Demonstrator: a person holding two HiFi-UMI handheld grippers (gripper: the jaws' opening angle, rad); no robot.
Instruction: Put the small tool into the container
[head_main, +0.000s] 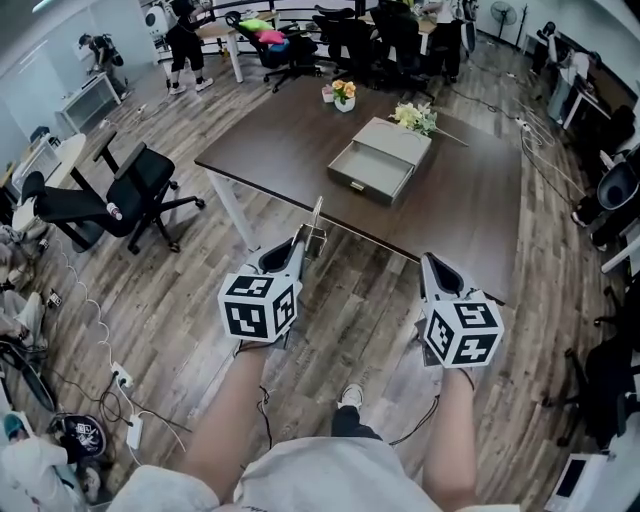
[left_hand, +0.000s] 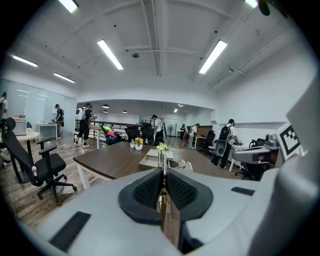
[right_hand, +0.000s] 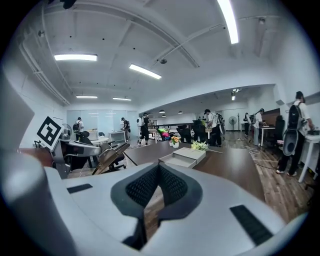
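My left gripper (head_main: 303, 248) is shut on a small metal tool (head_main: 316, 225), which juts up and forward from the jaws. In the left gripper view the tool (left_hand: 163, 167) shows as a thin shiny blade pinched between the black pads (left_hand: 147, 189). The container, a grey box with an open drawer (head_main: 375, 168), lies on the dark table (head_main: 280, 135) ahead of both grippers. It also appears beyond the tool (left_hand: 152, 159) and in the right gripper view (right_hand: 183, 157). My right gripper (head_main: 433, 264) is held over the floor in front of the table's near edge, shut with nothing in it.
A small vase of flowers (head_main: 344, 94) and a loose bunch of flowers (head_main: 416, 117) lie behind the box. A black office chair (head_main: 120, 195) stands to the left. Cables and a power strip (head_main: 130, 425) trail on the floor. People stand at desks at the back.
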